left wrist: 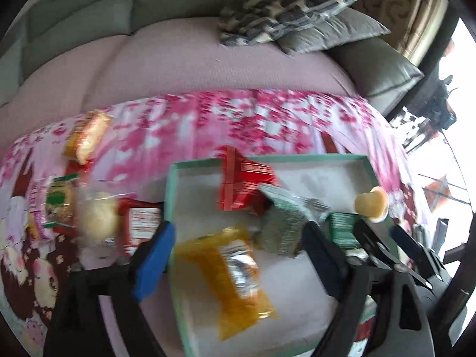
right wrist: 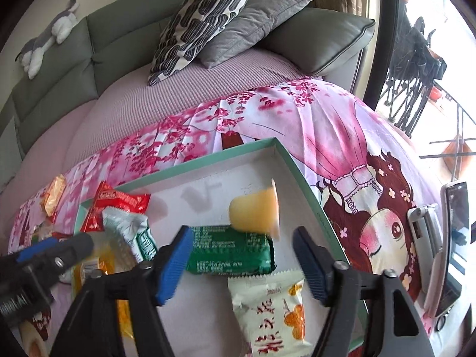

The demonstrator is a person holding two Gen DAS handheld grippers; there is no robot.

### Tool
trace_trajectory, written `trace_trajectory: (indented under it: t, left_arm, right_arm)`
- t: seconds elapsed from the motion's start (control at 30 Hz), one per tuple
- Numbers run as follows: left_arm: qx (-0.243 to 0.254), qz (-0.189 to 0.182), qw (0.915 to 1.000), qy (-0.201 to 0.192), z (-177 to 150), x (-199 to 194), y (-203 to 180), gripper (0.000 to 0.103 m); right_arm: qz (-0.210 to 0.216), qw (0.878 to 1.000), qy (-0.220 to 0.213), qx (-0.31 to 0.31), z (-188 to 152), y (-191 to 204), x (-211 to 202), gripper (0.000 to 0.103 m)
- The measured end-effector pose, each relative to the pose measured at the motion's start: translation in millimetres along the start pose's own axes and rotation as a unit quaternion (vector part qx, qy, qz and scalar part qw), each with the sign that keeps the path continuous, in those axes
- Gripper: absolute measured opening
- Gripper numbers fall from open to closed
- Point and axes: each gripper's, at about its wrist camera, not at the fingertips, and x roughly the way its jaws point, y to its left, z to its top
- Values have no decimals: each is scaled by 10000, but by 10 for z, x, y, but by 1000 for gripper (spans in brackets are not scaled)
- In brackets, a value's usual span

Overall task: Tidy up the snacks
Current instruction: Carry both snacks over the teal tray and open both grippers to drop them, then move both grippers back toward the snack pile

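In the tray (right wrist: 300, 175) on the blanket (right wrist: 312, 125): jelly cup (right wrist: 253, 212) touching the bar packet (right wrist: 229, 250) behind a pouch (right wrist: 267, 312); left, outside, more snacks (left wrist: 89, 136); behind, pillows (right wrist: 205, 20).

Left wrist view smeared by motion: print on red packet (left wrist: 244, 184) and grey-green packet (left wrist: 282, 223) in green tray (left wrist: 175, 190) unreadable. Snacks left of tray (left wrist: 89, 217) blurred, kinds unclear. Right wrist view: white packet (right wrist: 270, 312) cut by bottom edge. Yellow packet (right wrist: 98, 267) half hidden behind left gripper (right wrist: 47, 250). Phone (right wrist: 446, 250) right of tray clipped at frame rim.
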Motion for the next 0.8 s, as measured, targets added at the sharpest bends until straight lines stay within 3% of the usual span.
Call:
trace_trajectory:
  t: [0.33,0.7,0.77,0.8]
  left_arm:
    - [-416,890,9949,-229,-97,-42,563,95]
    - [-841,1093,9903,-165,-236,48,977,96]
    - [-836,1095,9903,-198,-244,57,1001,98]
    - [-831,1097,9902,-220,-252,60,1011,99]
  right_arm:
    - [143,9998,84,-125,-165,237,-138,90]
    - [231,9986,134,-452,-209,492,-104,90]
    - [299,9986,126,-426,-210,495,-102,103]
    - [320,9986,95,-406,-211,493,-111,103]
